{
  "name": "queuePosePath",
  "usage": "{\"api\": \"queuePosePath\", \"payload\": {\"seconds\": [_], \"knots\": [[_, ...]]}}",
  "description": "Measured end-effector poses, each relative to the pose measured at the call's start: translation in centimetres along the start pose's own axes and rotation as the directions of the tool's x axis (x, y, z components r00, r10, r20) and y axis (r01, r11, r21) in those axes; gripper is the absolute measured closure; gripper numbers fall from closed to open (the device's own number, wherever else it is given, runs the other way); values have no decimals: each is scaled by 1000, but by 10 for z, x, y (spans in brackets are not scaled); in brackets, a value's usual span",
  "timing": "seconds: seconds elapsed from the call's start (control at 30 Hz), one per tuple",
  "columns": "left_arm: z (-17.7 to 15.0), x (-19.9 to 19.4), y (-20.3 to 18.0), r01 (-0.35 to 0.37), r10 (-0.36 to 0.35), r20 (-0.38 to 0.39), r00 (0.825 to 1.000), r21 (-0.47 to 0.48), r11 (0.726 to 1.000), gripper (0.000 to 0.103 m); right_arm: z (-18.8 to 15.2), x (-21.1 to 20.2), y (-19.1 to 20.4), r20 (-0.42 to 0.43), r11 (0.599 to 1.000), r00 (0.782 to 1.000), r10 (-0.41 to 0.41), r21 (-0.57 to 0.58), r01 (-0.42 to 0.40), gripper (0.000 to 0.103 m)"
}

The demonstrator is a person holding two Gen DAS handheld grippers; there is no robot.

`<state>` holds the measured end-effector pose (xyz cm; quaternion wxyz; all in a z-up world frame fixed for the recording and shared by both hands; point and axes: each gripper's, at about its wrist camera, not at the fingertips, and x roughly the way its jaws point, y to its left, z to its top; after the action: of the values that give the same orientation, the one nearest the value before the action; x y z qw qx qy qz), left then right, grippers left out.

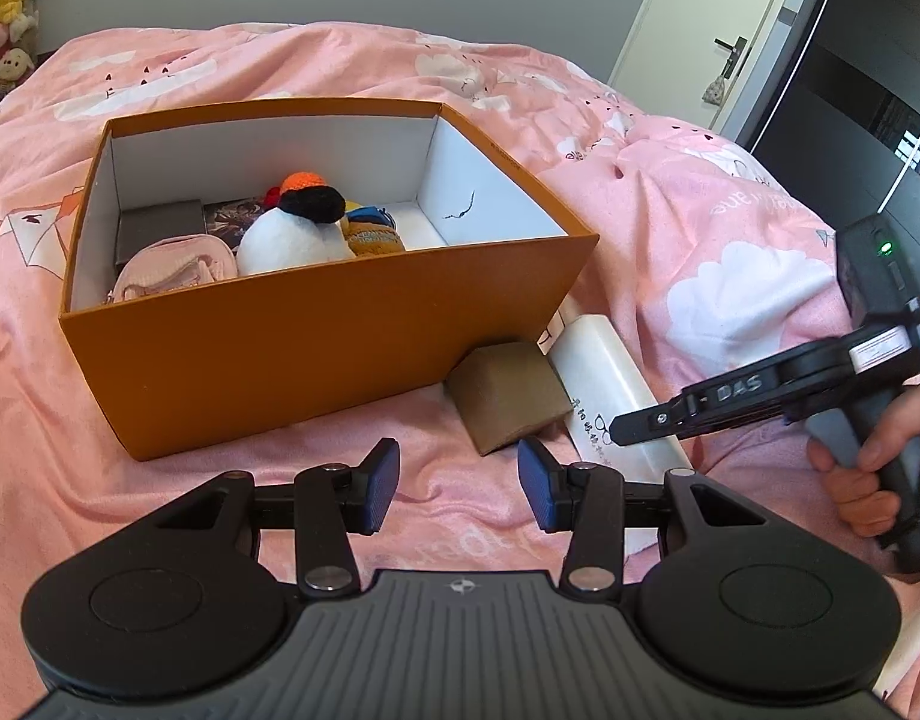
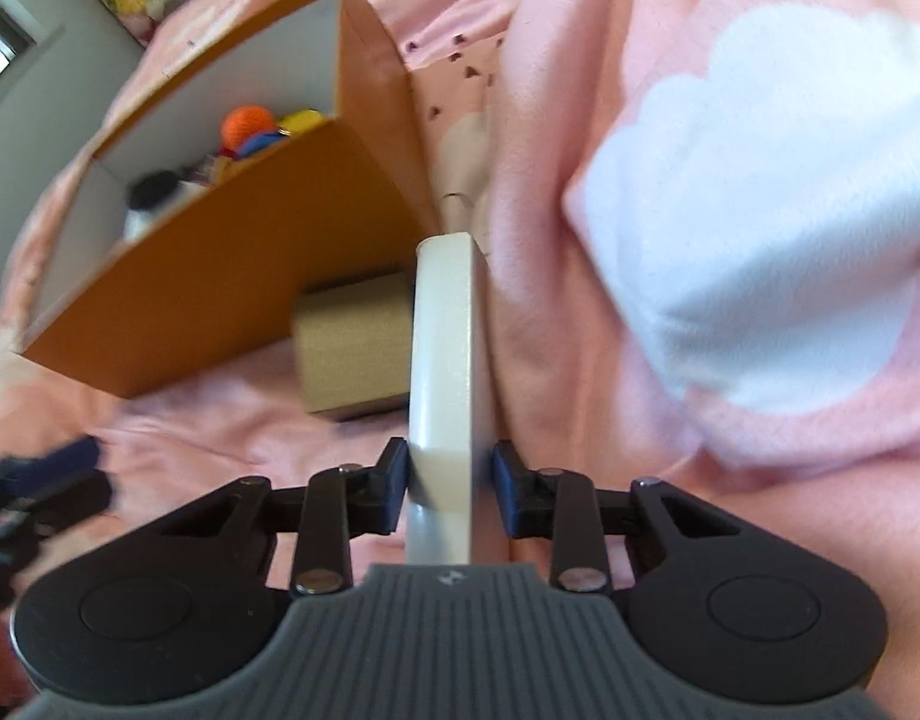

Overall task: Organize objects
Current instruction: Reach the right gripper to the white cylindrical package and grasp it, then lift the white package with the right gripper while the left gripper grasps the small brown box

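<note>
The white box (image 2: 444, 360) is long, flat and narrow, glossy cream-white, with small dark print along one face in the left wrist view. It lies on the pink bedspread (image 2: 580, 300) just beside the right end of the orange box (image 1: 315, 354), running past that box's near right corner toward the camera. The right gripper (image 2: 449, 483) has its blue pads on either side of the white box's near end; the left pad touches it, and whether the right pad touches or stands a sliver off I cannot tell, as the picture is blurred. A hand (image 1: 868, 468) holds this gripper's handle.

A small brown cardboard box (image 1: 508, 399) sits tilted on the bedspread between the orange box's near wall and the white box, touching or nearly touching both.

The orange box is open-topped with white inner walls. Inside lie a white plush toy (image 1: 285, 240) with a black and orange cap, a pink pouch (image 1: 171, 270) and a dark flat case (image 1: 159, 231).

The left gripper (image 1: 460, 489) hangs over the bedspread in front of the brown box, jaws apart, nothing between them.
</note>
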<state>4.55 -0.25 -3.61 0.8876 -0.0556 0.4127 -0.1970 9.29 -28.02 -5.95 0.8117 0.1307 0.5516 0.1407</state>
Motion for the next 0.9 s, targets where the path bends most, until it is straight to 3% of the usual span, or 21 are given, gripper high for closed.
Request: {"api": "queuePosePath", "payload": {"seconds": [0.17, 0.23, 0.43, 0.5, 0.6, 0.83, 0.9], "knots": [[0, 2, -1, 1, -1, -7, 1000, -3, 1000, 52, -5, -5, 7, -43, 992, 991, 127, 5, -126, 71], [0, 2, -2, 0, 0, -8, 1000, 0, 1000, 52, -6, 1, 2, -74, 989, 987, 143, 33, -141, 72], [-1, 2, -2, 1, -1, -10, 1000, 4, 1000, 52, -6, 3, 0, -82, 1000, 997, -4, -19, 2, 69], [-1, 2, -3, 4, -4, -12, 1000, 11, 1000, 52, -10, -4, 7, -57, 990, 995, -87, -116, 79, 60], [-1, 2, -4, 5, -5, -13, 1000, 14, 1000, 52, -14, -9, 22, -15, 958, 981, -192, -218, 184, 53], [-1, 3, -1, 17, -17, -10, 1000, -5, 1000, 52, -6, -9, 32, 68, 892, 937, -343, -291, 347, 53], [-2, 4, -1, 23, -23, -10, 1000, -6, 1000, 52, -2, -14, 28, 48, 910, 944, -327, -253, 329, 54]]}}
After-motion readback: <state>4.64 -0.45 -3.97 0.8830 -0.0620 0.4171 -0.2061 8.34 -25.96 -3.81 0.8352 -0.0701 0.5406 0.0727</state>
